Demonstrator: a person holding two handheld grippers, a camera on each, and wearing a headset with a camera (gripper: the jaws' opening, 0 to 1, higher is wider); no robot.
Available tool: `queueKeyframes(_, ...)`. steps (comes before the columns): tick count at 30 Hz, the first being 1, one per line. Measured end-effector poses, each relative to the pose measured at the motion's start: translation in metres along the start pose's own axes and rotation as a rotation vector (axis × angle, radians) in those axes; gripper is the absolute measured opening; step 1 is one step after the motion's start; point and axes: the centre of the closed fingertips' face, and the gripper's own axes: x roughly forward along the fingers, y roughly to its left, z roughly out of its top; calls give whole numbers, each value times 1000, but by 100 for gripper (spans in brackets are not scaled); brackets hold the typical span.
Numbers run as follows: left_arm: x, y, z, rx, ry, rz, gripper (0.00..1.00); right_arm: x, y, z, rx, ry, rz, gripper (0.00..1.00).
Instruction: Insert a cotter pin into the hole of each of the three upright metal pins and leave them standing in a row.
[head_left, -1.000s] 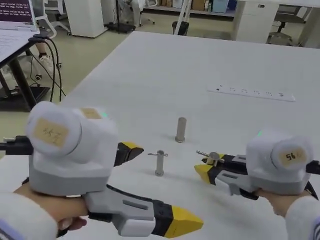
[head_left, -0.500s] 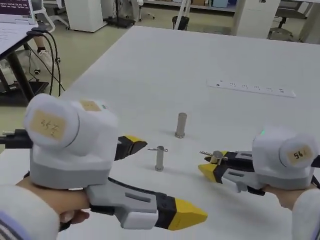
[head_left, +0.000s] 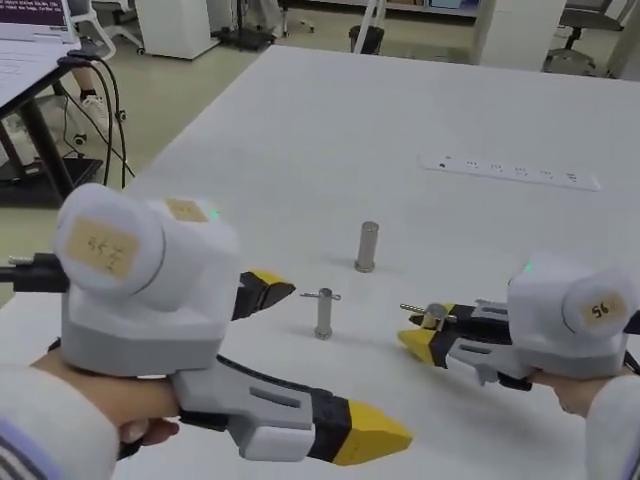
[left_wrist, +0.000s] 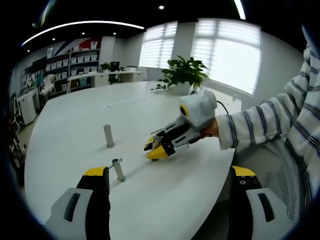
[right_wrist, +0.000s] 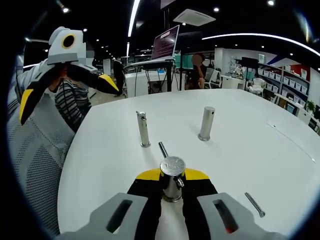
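Table (head_left: 300, 130) scene unchanged; right gripper (head_left: 418, 337) still clamps pin (right_wrist: 172, 170).

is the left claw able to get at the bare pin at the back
Probably yes: the left claw is open and empty; the cottered pin stands just before the bare pin, but looks easy to skirt.

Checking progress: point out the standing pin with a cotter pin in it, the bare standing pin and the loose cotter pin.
Pinned metal pin (head_left: 324, 318), head view, mid shaft.
Bare metal pin (head_left: 367, 246), head view, mid shaft.
Loose cotter pin (right_wrist: 255, 204), right gripper view, mid length.
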Motion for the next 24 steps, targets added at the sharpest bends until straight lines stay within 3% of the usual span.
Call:
queueKeyframes(11, -2, 2, 3, -16, -7, 6, 99, 1, 0, 1, -20, -12, 12, 11)
queueKeyframes(14, -3, 4, 5, -37, -17, 8, 99, -2, -1, 0, -32, -1, 7, 29)
queueKeyframes(19, -6, 5, 8, -32, -34, 8, 99, -20, 3, 7, 36, -9, 6, 42)
queueKeyframes(22, -8, 4, 9, 19, -57, -6, 99, -38, 7, 23, 96, -75, -3, 49)
queueKeyframes(24, -7, 4, 11, 28, -72, -10, 99, -48, 10, 26, 99, -73, -10, 55)
